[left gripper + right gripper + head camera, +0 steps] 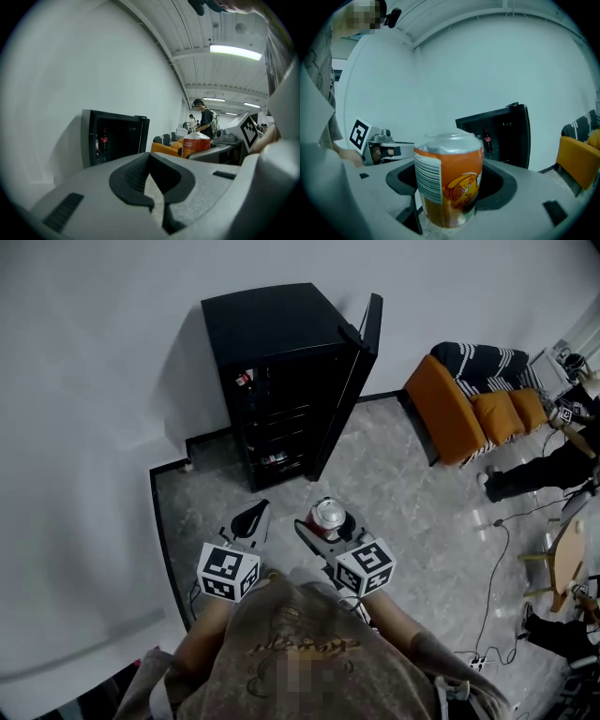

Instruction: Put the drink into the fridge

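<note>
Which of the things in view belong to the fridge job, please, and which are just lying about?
Job: orange can, held in the right tool; black fridge, door open; empty left tool.
Lying about: orange sofa; striped cushion; floor cables; round table.

Fridge (272, 324) interior dim; contents indistinct
</note>
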`<action>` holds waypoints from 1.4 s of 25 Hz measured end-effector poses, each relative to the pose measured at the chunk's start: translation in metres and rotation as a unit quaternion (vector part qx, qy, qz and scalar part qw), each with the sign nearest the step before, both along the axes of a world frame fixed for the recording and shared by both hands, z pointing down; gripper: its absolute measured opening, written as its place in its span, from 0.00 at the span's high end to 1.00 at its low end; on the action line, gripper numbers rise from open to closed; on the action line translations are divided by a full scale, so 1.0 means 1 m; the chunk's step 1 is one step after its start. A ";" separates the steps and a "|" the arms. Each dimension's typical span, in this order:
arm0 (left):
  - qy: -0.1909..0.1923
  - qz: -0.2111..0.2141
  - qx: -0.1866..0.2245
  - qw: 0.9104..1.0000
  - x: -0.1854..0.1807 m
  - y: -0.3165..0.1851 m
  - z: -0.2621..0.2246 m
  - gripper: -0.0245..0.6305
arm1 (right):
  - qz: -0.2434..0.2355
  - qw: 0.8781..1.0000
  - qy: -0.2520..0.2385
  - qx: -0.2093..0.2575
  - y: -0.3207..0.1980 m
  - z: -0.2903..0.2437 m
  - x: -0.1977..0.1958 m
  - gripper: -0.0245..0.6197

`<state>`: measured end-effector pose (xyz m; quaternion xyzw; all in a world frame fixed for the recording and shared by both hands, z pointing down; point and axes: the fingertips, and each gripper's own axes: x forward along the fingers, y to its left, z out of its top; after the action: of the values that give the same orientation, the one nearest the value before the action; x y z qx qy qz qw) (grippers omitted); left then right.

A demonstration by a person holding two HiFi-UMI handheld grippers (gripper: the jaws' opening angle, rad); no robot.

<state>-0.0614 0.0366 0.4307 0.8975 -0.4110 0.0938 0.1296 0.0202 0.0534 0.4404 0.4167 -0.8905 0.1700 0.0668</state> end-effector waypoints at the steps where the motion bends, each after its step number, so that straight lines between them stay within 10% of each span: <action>1: 0.000 0.000 -0.001 1.000 -0.001 -0.005 0.000 0.95 | 0.000 1.000 0.001 0.001 -0.006 0.000 -0.001 0.41; 35: -0.007 -0.049 -0.006 0.999 0.024 -0.180 0.006 0.95 | -0.053 0.998 0.014 0.034 -0.226 0.020 0.005 0.42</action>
<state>-0.0377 -0.1438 0.4363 0.8748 -0.4549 0.0964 0.1364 0.0252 -0.1729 0.4600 0.3729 -0.9157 0.1298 0.0742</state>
